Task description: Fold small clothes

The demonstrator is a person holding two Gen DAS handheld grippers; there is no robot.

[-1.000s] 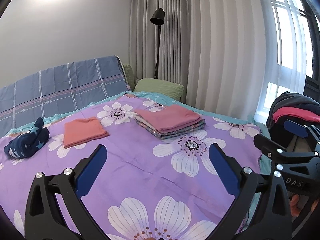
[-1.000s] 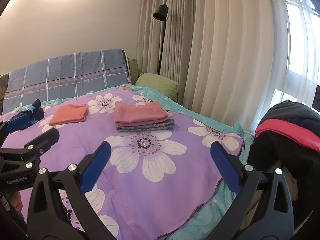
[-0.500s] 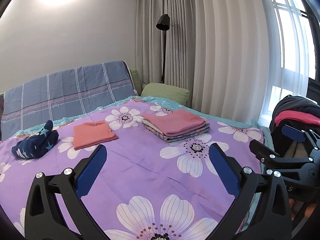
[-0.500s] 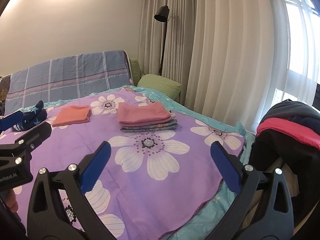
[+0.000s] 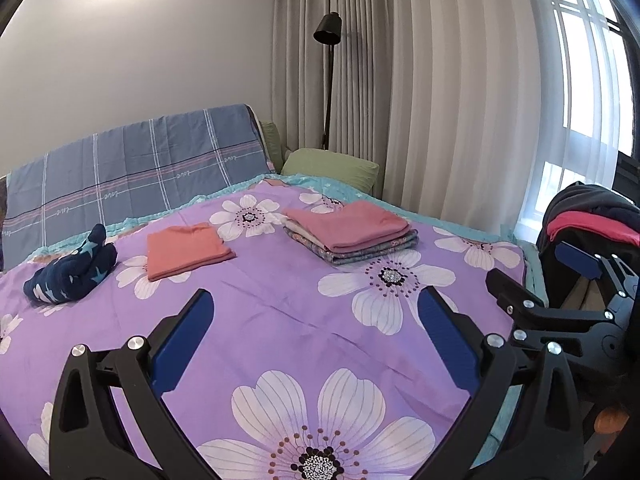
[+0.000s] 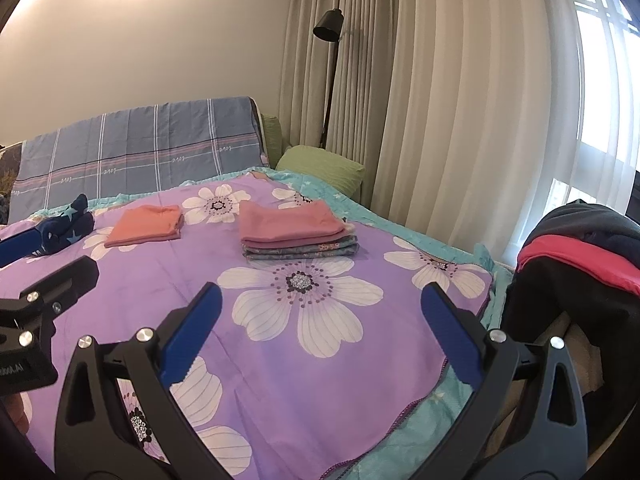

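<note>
A stack of folded clothes with a pink one on top lies on the purple flowered bedspread. A folded salmon garment lies left of it. A rolled navy star-print garment lies further left. My left gripper is open and empty above the near bed. My right gripper is open and empty, above the bed's right side. Each gripper shows in the other's view.
A pile of dark and red clothes sits on something at the bed's right edge. A blue plaid cover and a green pillow lie at the head. A floor lamp and curtains stand behind.
Both grippers have lifted and drawn back a little, so the bed sits lower in both views. Both stay open and empty. The clothes have not moved.
</note>
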